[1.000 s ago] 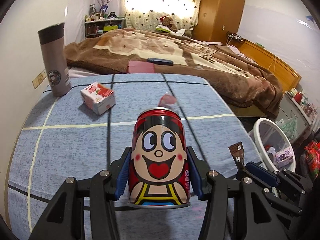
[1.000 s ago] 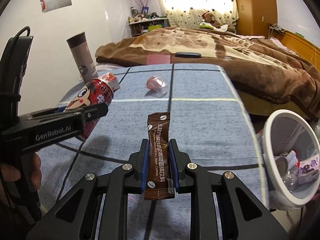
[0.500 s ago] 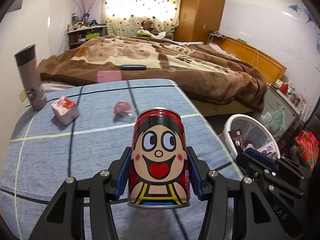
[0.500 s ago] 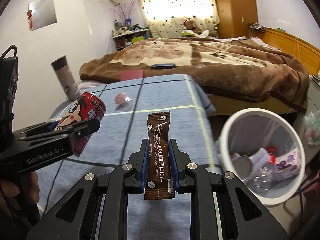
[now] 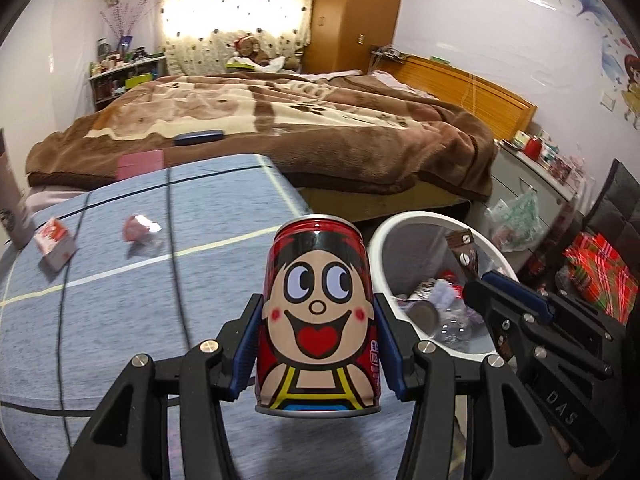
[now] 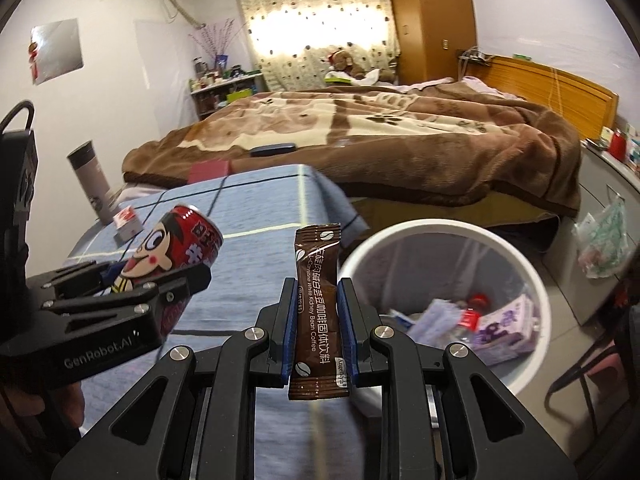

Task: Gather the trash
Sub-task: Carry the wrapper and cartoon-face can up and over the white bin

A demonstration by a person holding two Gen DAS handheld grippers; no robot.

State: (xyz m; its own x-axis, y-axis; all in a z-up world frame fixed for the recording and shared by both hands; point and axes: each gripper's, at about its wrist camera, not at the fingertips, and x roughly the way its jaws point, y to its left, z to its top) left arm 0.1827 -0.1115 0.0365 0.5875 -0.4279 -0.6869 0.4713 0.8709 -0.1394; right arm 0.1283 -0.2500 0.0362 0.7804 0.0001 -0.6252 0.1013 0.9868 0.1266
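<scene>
Clamping the red cartoon can (image 5: pixel 318 316) upright by its sides, the left gripper (image 5: pixel 318 344) carries it toward the white bin (image 6: pixel 436 236); the right gripper (image 6: pixel 318 320) pinches a coffee sachet (image 6: pixel 318 308) likewise. A small carton (image 5: pixel 54 242) and, seemingly, a pink wrapper (image 5: pixel 138 227) remain on the blue tablecloth (image 5: pixel 120 320), with the bed (image 5: pixel 280 120) beyond.
</scene>
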